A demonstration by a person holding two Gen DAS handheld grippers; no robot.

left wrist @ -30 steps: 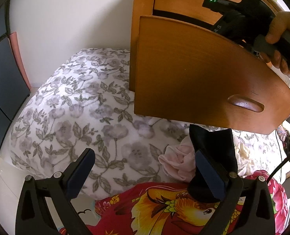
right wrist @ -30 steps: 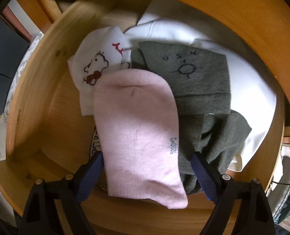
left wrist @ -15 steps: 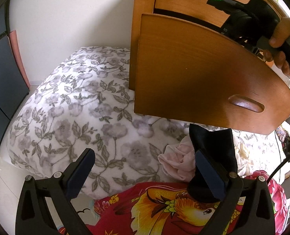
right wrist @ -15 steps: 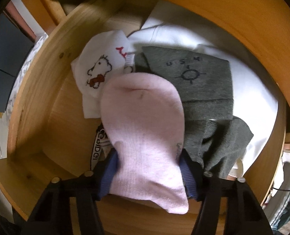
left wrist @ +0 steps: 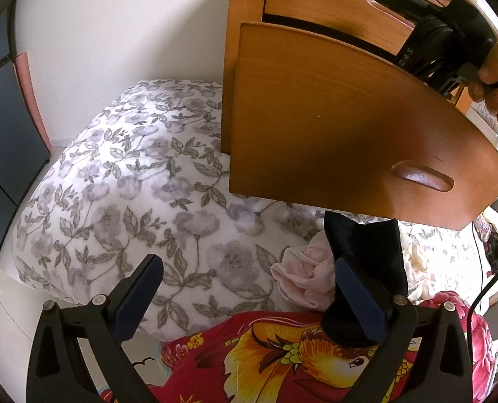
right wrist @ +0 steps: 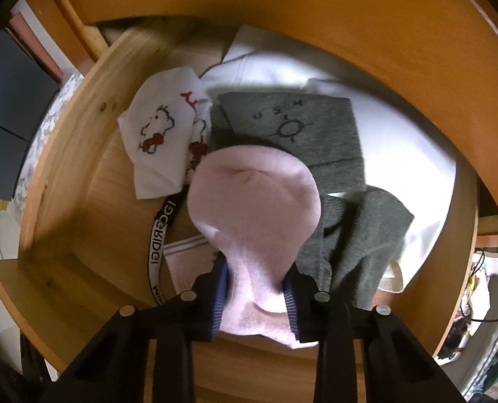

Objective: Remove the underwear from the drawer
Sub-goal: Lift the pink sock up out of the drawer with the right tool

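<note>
Pink garment (right wrist: 255,208) bunches between closing right gripper (right wrist: 257,297) fingers (right wrist: 220,297), apparently pinched.

Both views fisheye, edges bowed, black vignette at corners. Left wrist: bright, even daylight; sheen on drawer front (left wrist: 349,127); overexposed patch right of it. Right wrist: dimmer; drawer (right wrist: 67,181) interior shadowed, motion blur along its far wall.

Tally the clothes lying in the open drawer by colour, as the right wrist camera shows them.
Pink: 1, the pink sock, pinched in the closing jaws of the right gripper
Grey: 2, the printed grey piece and the plain grey piece
White: 3, the dog-pattern sock, the white garment and the lettered waistband piece
Total: 6
</note>
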